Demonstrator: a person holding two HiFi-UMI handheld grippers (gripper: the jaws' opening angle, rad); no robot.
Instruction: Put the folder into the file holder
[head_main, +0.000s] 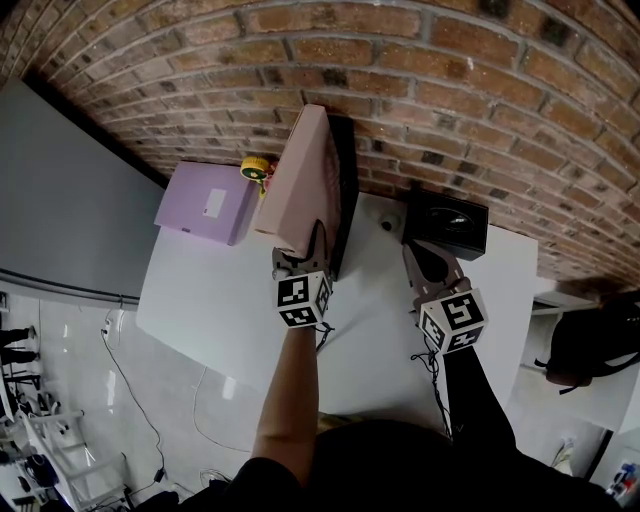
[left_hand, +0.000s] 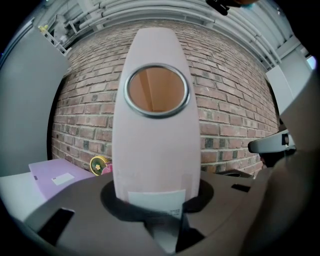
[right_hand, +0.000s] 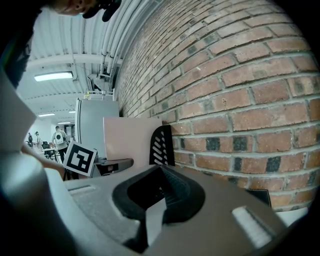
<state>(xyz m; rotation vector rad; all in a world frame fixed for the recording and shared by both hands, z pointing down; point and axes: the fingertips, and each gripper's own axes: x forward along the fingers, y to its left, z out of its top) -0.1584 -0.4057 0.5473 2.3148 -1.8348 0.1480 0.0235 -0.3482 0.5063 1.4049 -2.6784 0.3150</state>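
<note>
A pale pink folder (head_main: 305, 190) stands on edge, its spine with a round ring hole (left_hand: 157, 90) and white label facing me. My left gripper (head_main: 297, 262) (left_hand: 157, 220) is shut on the bottom of that spine. The black file holder (head_main: 346, 190) stands against the brick wall, directly right of the folder and touching or nearly touching it. In the right gripper view the holder's slotted side (right_hand: 162, 146) overlaps the folder (right_hand: 131, 140). I cannot tell whether the folder is inside it. My right gripper (head_main: 420, 255) (right_hand: 155, 210) hovers over the table further right, shut and empty.
A purple folder (head_main: 205, 203) lies flat at the table's left, a small yellow fan (head_main: 256, 168) behind it. A black box (head_main: 447, 222) sits by the wall right of the holder. The white table (head_main: 230, 300) ends at left and front edges. A grey panel (head_main: 70, 200) stands left.
</note>
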